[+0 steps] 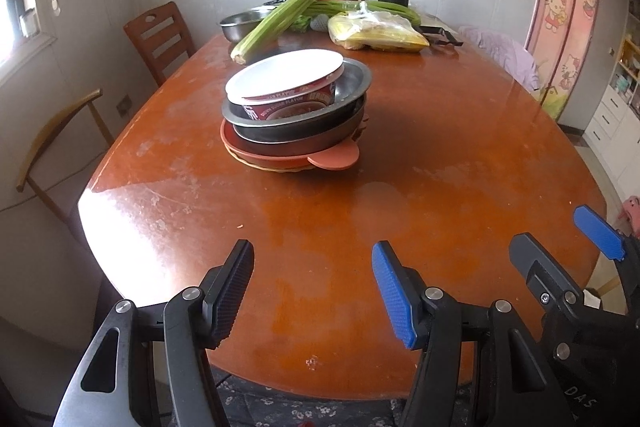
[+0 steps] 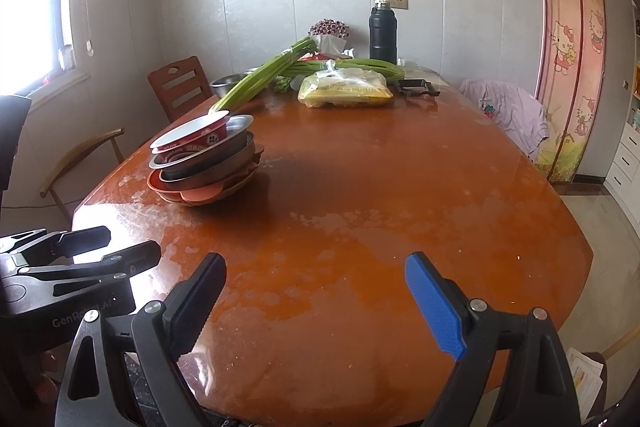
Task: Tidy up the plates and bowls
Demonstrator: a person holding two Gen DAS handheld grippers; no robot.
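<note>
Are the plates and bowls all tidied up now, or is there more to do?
It looks nearly done. The dishes sit in one stack on the table: orange plates at the bottom, metal bowls above, and a red paper noodle bowl tilted on top. Nothing is in hand: the left gripper and right gripper are open and empty, well short of the stack. One metal bowl by the celery is not stacked.

Black plastic fingers (image 1: 230, 293), ribbed blue pad (image 2: 436, 307), silver screws (image 1: 433, 293), "GenRobot.AI" lettering (image 2: 82, 315)
</note>
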